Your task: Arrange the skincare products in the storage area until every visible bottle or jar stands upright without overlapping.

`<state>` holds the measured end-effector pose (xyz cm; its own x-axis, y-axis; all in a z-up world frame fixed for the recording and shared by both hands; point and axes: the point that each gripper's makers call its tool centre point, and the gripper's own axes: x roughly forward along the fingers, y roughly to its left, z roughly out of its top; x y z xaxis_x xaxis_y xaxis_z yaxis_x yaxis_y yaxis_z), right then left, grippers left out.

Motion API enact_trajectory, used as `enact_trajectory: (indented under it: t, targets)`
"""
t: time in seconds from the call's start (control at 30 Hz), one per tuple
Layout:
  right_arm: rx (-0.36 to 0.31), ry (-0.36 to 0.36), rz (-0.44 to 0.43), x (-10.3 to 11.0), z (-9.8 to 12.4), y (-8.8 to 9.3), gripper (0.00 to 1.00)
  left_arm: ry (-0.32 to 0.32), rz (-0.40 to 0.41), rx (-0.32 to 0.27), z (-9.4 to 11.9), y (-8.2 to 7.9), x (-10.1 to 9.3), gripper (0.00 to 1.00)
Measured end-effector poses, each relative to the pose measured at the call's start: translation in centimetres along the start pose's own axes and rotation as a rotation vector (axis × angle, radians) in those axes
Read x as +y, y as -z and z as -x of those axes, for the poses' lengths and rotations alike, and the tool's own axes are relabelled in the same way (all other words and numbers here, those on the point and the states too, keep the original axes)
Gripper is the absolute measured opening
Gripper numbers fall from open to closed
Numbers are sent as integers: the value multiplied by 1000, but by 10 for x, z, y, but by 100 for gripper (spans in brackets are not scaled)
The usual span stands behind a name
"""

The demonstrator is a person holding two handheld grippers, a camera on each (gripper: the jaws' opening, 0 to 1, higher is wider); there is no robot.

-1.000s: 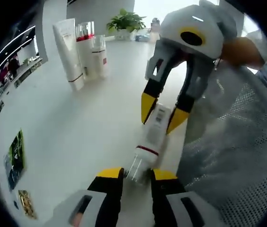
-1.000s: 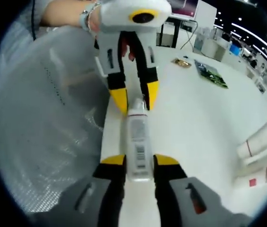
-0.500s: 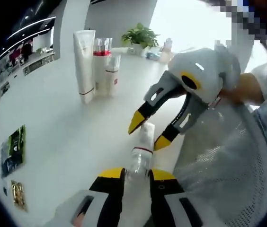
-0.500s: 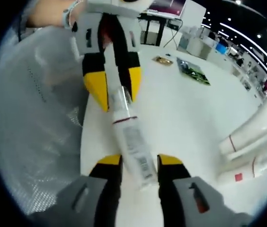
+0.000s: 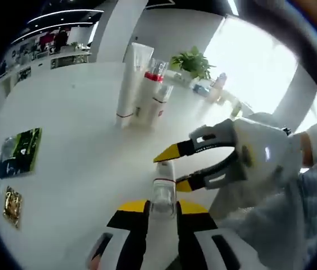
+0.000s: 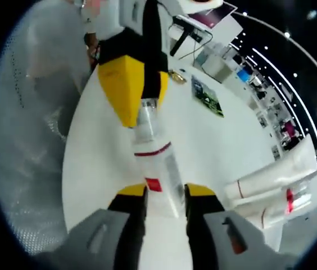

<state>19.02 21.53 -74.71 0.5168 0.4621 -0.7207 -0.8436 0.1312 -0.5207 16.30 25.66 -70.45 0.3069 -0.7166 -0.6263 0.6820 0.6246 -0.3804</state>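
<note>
In the left gripper view, bare white table (image 5: 74, 163) spreads from 9 to 12 o'clock; its near edge meets grey mesh fabric (image 5: 259, 236) at 4 o'clock. Both grippers pinch one white bottle (image 5: 162, 188) at centre, off the table: the left gripper (image 5: 161, 207) clamps its clear cap, the right gripper (image 6: 164, 191) its red-banded body. Three skincare containers (image 5: 141, 93) stand upright together at 12 o'clock.

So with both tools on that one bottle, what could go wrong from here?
The bottle is held at opposite ends by the left tool and right tool; uneven release could drop it onto the table. Setting it down near the standing tubes could topple them.
</note>
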Motion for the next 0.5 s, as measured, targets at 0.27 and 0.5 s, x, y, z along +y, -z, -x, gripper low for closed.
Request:
enact_trajectory:
  t: [0.27,0.5]
  targets:
    - [-83,-30,-252,-6,3,-12,23,-11,37,-188,14,-33,1,20]
    - [-139,-55,-350,-5,2,-17,22,-16,-37,-248,14,-47,-10,20]
